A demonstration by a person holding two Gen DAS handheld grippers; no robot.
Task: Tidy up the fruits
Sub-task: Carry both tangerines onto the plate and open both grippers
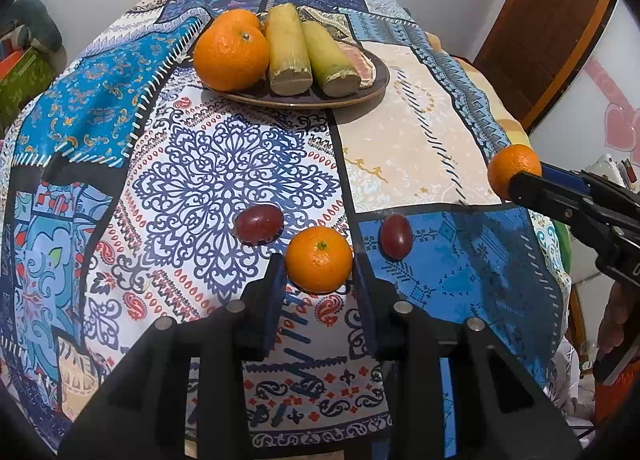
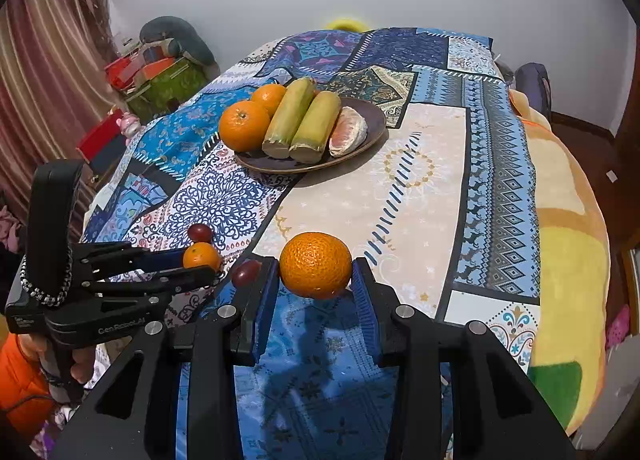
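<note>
Ahead of both grippers, well beyond the fingertips: a dark plate point(image 2: 372, 132) on the patterned tablecloth point(image 2: 420, 196), holding two oranges point(image 2: 244, 131) side by side, two pale green cane pieces point(image 2: 316, 127) and a peeled citrus segment point(image 2: 349, 131) at the plate's right edge. Left gripper point(image 1: 319, 264) pinching a small mandarin point(image 1: 319, 259) between its blue pads, low over the cloth. Just ahead and to the left of its fingers, a red grape point(image 1: 259, 223); just ahead and to the right, a second grape point(image 1: 396, 237), both lying on the cloth outside the plate. Right gripper point(image 2: 316, 272) clamped on a larger mandarin point(image 2: 316, 265), held off the cloth, far short of the plate.
</note>
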